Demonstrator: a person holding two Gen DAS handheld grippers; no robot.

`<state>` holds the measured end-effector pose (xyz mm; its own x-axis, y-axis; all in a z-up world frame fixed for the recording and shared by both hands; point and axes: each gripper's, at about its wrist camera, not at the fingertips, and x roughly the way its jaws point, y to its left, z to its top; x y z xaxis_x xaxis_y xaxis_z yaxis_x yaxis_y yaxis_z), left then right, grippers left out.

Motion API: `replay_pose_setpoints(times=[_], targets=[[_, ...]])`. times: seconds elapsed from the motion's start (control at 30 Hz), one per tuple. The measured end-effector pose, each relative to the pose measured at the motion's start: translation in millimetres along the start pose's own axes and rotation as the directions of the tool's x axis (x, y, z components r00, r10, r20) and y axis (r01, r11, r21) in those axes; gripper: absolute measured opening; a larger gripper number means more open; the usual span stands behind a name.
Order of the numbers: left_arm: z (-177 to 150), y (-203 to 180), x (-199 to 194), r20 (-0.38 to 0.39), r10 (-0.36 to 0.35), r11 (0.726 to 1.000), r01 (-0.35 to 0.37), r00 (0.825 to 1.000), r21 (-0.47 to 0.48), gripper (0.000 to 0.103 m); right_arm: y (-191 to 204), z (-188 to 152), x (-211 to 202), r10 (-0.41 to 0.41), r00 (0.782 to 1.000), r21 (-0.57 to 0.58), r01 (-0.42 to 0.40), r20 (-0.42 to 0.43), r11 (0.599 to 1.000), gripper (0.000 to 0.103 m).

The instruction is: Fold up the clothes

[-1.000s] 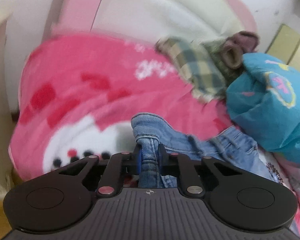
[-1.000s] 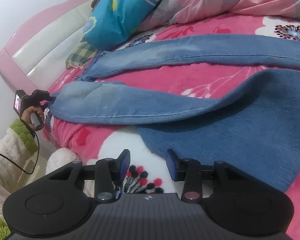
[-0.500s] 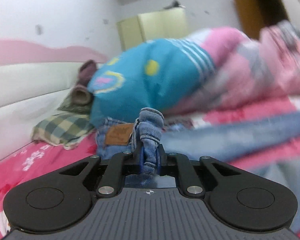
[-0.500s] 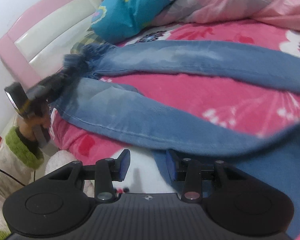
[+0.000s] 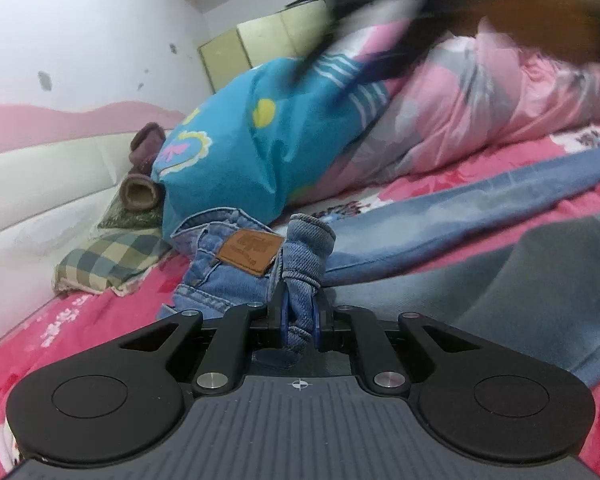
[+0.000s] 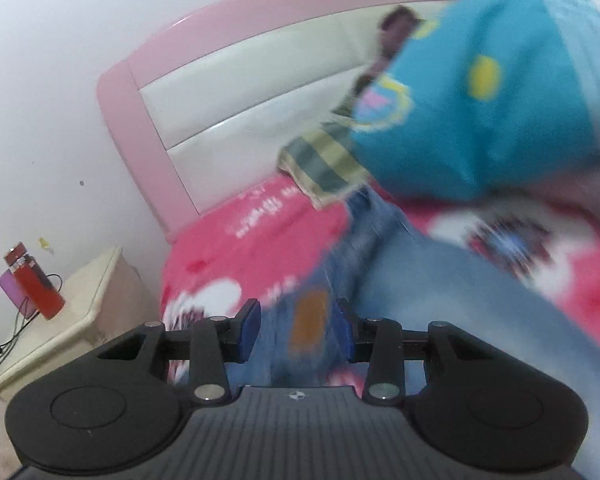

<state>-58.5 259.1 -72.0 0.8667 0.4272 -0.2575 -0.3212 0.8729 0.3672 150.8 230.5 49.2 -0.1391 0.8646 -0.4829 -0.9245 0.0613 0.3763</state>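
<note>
Light blue jeans (image 5: pixel 460 208) lie across the pink floral bed, their waist with the brown leather patch (image 5: pixel 248 252) near the pillows. My left gripper (image 5: pixel 300 312) is shut on a bunched fold of the waistband, which sticks up between the pads. In the blurred right wrist view, my right gripper (image 6: pixel 300 328) hovers open over the same waist end of the jeans (image 6: pixel 400 280). The patch (image 6: pixel 310 320) shows in the gap behind its fingers, and the pads do not press the cloth. A dark blue cloth (image 5: pixel 540 280) lies to the right of the jeans.
A teal pillow (image 5: pixel 260 148), a plaid cloth (image 5: pixel 108 256) and a rolled brown item (image 5: pixel 140 192) sit by the white and pink headboard (image 6: pixel 240 88). A pink quilt (image 5: pixel 500 108) is heaped behind. A nightstand (image 6: pixel 80 312) with a red bottle (image 6: pixel 36 288) stands beside the bed.
My left gripper rolled and carried the jeans waist toward the pillows, still holding it. My right gripper swung from over the dark blue cloth to the waist end near the headboard.
</note>
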Motion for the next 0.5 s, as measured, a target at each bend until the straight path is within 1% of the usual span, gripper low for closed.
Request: replay_pose_setpoints(times=[0.07,0.1,0.2,0.23,0.3,0.33,0.4,0.43,0.5], targets=[[-1.5,-5.3,-0.7,0.004,-0.005,1.000,0.005,1.000,0.030,0.009,-4.7,21.1,39.8,0.014,1.000,-0.013,-0.014,-0.020,1.000,0.041],[-2.4,-7.7,-1.1,0.006,-0.008,0.999,0.008,1.000,0.043,0.009,-8.9,28.1,58.3,0.004,0.999,-0.005,-0.004,-0.042,1.000,0.040],[-5.8,-13.0,-2.8,0.009,-0.019,0.997,0.019,1.000,0.068,0.009,-19.9,35.7,98.0,-0.061,0.993,0.003,0.062,-0.097,0.998,0.039],[-6.8,-14.3,-3.4,0.011,-0.022,0.997,0.021,1.000,0.071,0.009,-24.3,32.8,105.2,-0.099,0.988,0.012,0.101,-0.120,0.995,0.039],[-8.8,-16.1,-4.7,0.014,-0.027,0.997,0.026,1.000,0.072,0.009,-36.4,27.2,115.3,-0.129,0.980,0.053,0.138,-0.149,0.989,0.038],[-9.7,-16.7,-5.1,0.016,-0.029,0.997,0.028,0.999,0.072,0.009,-42.5,22.6,117.9,-0.121,0.979,0.080,0.135,-0.164,0.988,0.038],[-11.1,-18.1,-5.6,0.020,-0.028,0.997,0.027,0.999,0.075,0.009,-51.7,12.0,120.1,-0.142,0.972,0.101,0.162,-0.185,0.982,0.037],[-11.5,-18.5,-5.8,0.021,-0.028,0.997,0.026,0.999,0.075,0.009,-55.3,8.6,120.4,-0.156,0.971,0.115,0.178,-0.183,0.977,0.037],[-11.2,-18.5,-6.9,0.025,-0.032,0.997,0.030,0.999,0.073,0.009,-73.9,4.5,121.6,-0.130,0.974,0.197,0.166,-0.183,0.966,0.037]])
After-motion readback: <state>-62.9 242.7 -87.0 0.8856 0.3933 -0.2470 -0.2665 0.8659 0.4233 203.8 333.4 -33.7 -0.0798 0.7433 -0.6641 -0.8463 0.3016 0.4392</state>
